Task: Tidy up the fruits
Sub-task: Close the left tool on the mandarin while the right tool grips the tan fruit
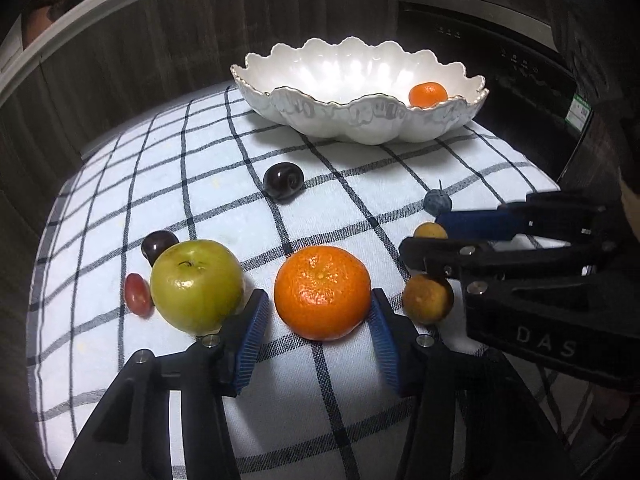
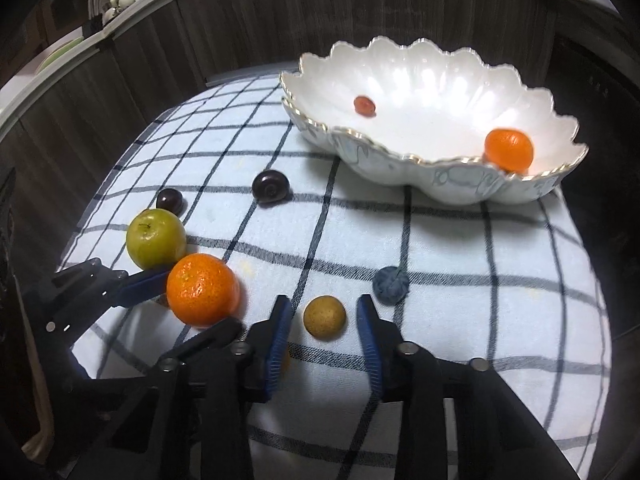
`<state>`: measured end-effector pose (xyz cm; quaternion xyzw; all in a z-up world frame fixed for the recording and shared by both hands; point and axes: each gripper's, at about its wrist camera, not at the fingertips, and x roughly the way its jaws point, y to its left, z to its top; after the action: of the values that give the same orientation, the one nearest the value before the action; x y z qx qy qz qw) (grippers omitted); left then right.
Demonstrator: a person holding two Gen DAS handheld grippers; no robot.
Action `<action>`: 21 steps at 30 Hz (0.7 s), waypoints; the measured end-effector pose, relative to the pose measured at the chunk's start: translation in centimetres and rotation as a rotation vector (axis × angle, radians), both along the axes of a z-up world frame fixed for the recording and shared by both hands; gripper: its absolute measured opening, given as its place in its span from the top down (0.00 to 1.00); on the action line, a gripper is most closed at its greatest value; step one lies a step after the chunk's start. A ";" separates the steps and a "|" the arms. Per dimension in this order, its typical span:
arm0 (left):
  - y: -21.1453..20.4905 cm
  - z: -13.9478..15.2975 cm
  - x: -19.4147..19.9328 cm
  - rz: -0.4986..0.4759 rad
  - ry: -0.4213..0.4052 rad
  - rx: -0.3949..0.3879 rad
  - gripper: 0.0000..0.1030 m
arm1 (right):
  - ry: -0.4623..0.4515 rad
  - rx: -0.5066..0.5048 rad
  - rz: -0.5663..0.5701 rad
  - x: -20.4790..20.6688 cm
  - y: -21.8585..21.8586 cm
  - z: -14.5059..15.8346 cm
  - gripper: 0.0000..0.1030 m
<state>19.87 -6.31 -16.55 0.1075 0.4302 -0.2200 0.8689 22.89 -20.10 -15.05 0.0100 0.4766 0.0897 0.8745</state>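
two pickups are being prepared: the left gripper (image 1: 320,316) stands apart around the orange (image 1: 322,292), pads almost touching; the right gripper (image 2: 323,322) stands apart around the small brown fruit (image 2: 324,317). closing, then lifting to the bowl (image 2: 400,160), is needed.

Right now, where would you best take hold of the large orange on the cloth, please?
Grip the large orange across its widest middle, coming down from the near side; the left gripper already straddles it. It is round, and the green apple crowds one side.
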 end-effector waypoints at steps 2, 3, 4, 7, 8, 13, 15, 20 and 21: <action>0.1 0.0 0.2 0.008 0.009 -0.014 0.51 | 0.016 0.006 -0.015 0.2 -0.2 -0.3 0.70; 0.1 0.0 0.2 0.009 0.009 -0.019 0.52 | 0.016 0.003 -0.019 0.3 -0.1 -0.4 0.73; 0.1 0.0 0.2 0.008 0.010 -0.021 0.56 | 0.015 -0.002 -0.019 0.3 -0.1 -0.4 0.73; 0.0 0.1 0.1 0.006 0.009 -0.022 0.58 | 0.014 -0.004 -0.014 0.2 0.0 -0.4 0.77; 0.0 0.1 0.1 0.009 0.011 -0.024 0.58 | 0.014 -0.006 -0.013 0.1 0.1 -0.4 0.77; 0.3 0.4 -0.1 0.024 0.018 -0.029 0.59 | 0.014 -0.004 -0.012 -0.1 -0.1 -0.2 0.77; 0.3 0.6 -0.2 0.030 0.014 -0.030 0.59 | 0.010 -0.006 -0.012 -0.3 -0.1 -0.1 0.77; 0.3 1.5 -0.8 0.040 -0.001 -0.030 0.59 | -0.004 -0.004 -0.018 -1.1 -0.4 0.5 0.77; 0.2 1.8 -1.0 0.041 -0.006 -0.029 0.59 | -0.008 -0.003 -0.021 -1.2 -0.5 0.7 0.77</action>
<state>18.85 -6.11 -14.79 0.0871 0.4263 -0.2081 0.8760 21.65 -20.58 -14.36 0.0131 0.4730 0.0799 0.8773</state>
